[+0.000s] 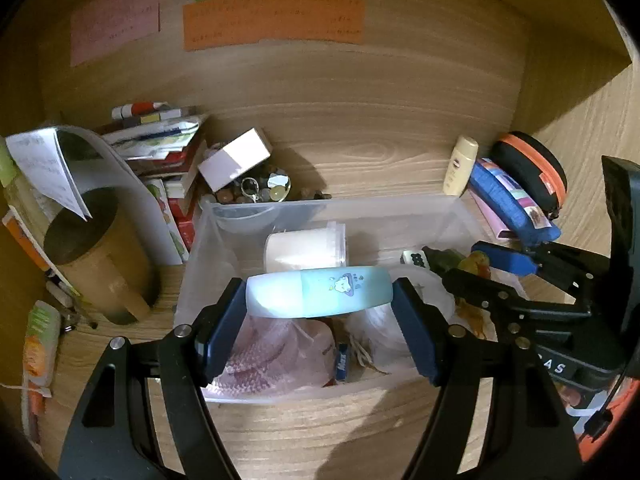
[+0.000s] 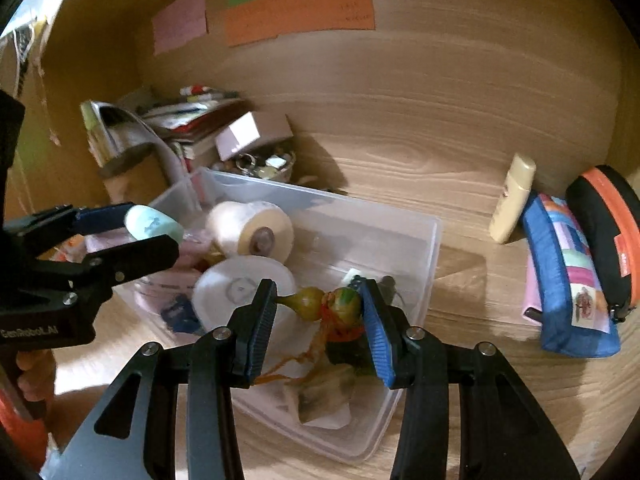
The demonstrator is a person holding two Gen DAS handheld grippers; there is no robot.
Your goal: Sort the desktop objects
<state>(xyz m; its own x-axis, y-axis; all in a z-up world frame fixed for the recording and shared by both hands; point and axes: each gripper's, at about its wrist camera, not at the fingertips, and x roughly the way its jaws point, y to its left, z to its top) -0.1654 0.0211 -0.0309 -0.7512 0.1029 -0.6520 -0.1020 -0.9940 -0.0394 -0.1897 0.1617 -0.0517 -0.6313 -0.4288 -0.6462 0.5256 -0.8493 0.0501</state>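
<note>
Translucent plastic bin (image 1: 256, 208), wood-grain desk (image 1: 360, 152), glossy gourd charm (image 2: 328, 303), cloth pouch (image 2: 568, 280).

"GenRoboLAI" on left gripper (image 2: 132, 236)

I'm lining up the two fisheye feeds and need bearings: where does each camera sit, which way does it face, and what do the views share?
Left wrist: on the left gripper, looking forward and down along its fingers, shut on the mint bottle over the clear bin; the right gripper enters from the right.
Right wrist: on the right gripper, facing the bin from its right side, shut on a gourd charm; the left gripper and a bit of hand show at left.
Shared: bin, bottle, charm, tape roll, blue pouch, wall notes.
</note>
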